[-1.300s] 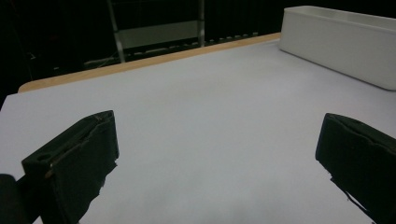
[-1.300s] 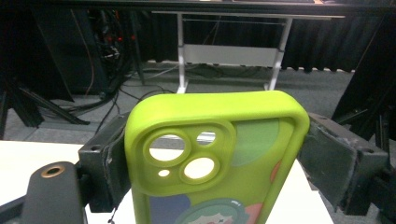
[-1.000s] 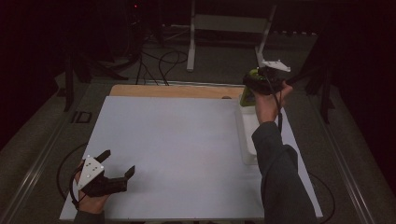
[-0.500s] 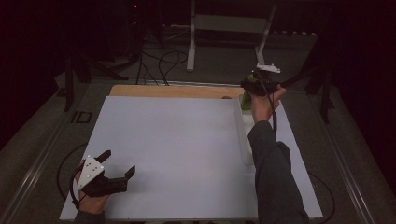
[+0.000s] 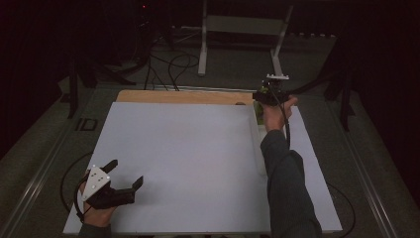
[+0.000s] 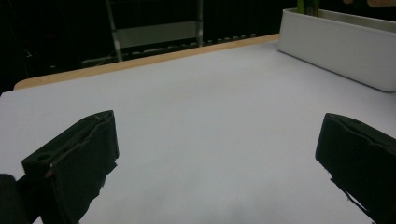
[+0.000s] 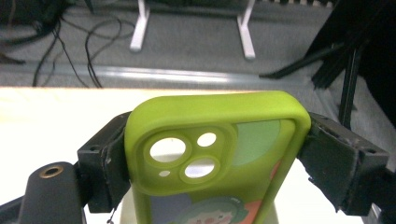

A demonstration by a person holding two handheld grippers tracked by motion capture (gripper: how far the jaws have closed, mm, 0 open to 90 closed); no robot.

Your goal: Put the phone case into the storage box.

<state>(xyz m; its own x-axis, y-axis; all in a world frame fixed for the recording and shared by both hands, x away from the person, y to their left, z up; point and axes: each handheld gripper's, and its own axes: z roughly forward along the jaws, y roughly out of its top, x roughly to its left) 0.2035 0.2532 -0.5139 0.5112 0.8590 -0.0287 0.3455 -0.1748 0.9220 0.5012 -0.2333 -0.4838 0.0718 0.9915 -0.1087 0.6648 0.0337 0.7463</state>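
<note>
A lime-green phone case (image 7: pixel 212 140) with camera cut-outs and a cartoon print stands upright between the black jaws of my right gripper (image 7: pixel 222 158), whose pads press its two long sides. From above, the right gripper (image 5: pixel 270 94) hangs over the far end of a long white tray (image 5: pixel 256 146) at the table's right, and a bit of the green case (image 5: pixel 258 106) peeks out below the hand. My left gripper (image 5: pixel 126 172) rests at the near left corner of the white table top (image 5: pixel 188 148), jaws wide apart and empty, as the left gripper (image 6: pixel 215 158) view confirms.
The white tray (image 6: pixel 336 44) has a low wall, and something green (image 6: pixel 306 5) stands at its far end. A wooden strip (image 5: pixel 183 96) runs along the table's far edge. Beyond it, cables and a metal stand (image 5: pixel 237 25) occupy the dark floor.
The right hand has come down and a little leftward with the green case, closer to the tray's far end. The left gripper has stayed where it was.
</note>
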